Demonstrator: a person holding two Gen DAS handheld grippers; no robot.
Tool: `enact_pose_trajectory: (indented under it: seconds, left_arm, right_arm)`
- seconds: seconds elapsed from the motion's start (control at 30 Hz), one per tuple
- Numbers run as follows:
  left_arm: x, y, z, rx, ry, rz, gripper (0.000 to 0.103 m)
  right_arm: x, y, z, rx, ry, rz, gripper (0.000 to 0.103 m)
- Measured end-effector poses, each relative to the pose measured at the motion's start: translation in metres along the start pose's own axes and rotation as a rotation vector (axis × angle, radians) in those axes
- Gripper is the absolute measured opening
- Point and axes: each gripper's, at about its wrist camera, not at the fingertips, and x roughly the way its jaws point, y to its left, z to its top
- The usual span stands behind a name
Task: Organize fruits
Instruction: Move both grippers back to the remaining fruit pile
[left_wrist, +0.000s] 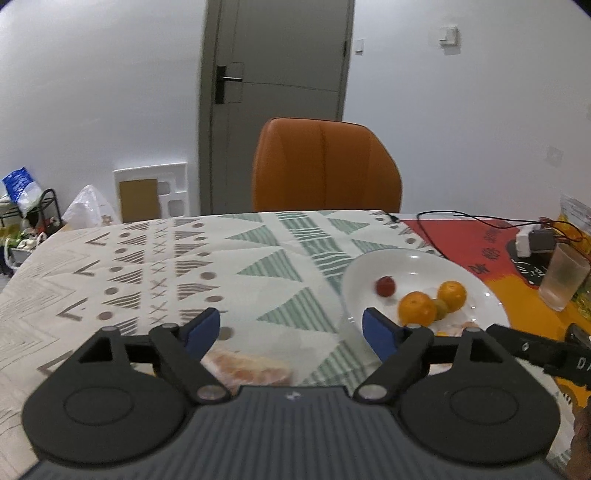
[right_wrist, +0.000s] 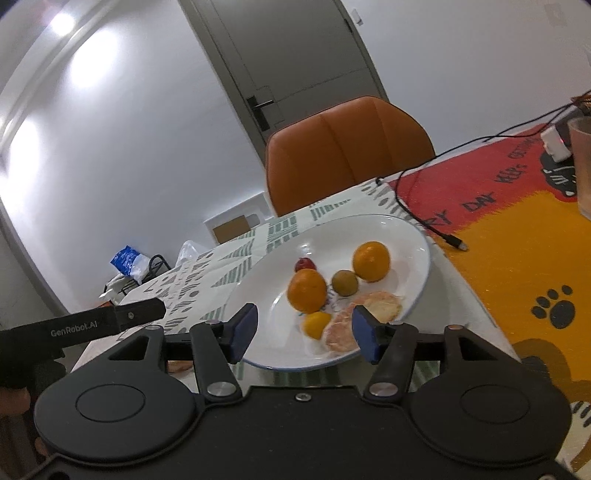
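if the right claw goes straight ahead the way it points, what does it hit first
Most likely the peeled citrus at the near edge of the plate, which lies right by the open right claw. A small yellow fruit sits beside it; depth is hard to judge.

Your left gripper (left_wrist: 291, 330) is level with its jaws spread wide, holding nothing. Your right gripper (right_wrist: 304, 332) is tilted, jaws also wide apart and empty.
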Motion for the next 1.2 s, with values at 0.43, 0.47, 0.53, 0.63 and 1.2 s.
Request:
enact_pose_trajectory:
  seconds: [0.43, 0.47, 0.53, 0.63, 1.2]
  left_arm:
    - [-0.023, 0.054, -0.013, -0.075, -0.006, 0.075, 0.087]
    - [-0.024, 0.057, -0.014, -0.081, -0.007, 0.077, 0.087]
    - [-0.026, 0.064, -0.016, -0.091, -0.009, 0.083, 0.088]
    - [-0.029, 0.072, -0.019, -0.105, -0.011, 0.089, 0.093]
    - [-0.037, 0.106, -0.030, -0.161, -0.009, 0.097, 0.095]
  right_arm:
    - [0.009, 0.033, -0.006, -0.050, 0.009, 0.019, 0.093]
    - [0.009, 0.035, -0.006, -0.052, 0.007, 0.021, 0.095]
    - [0.009, 0.040, -0.006, -0.058, 0.004, 0.026, 0.102]
    - [0.012, 0.046, -0.007, -0.066, 0.006, 0.032, 0.103]
    - [0.028, 0.082, -0.014, -0.134, 0.050, 0.088, 0.103]
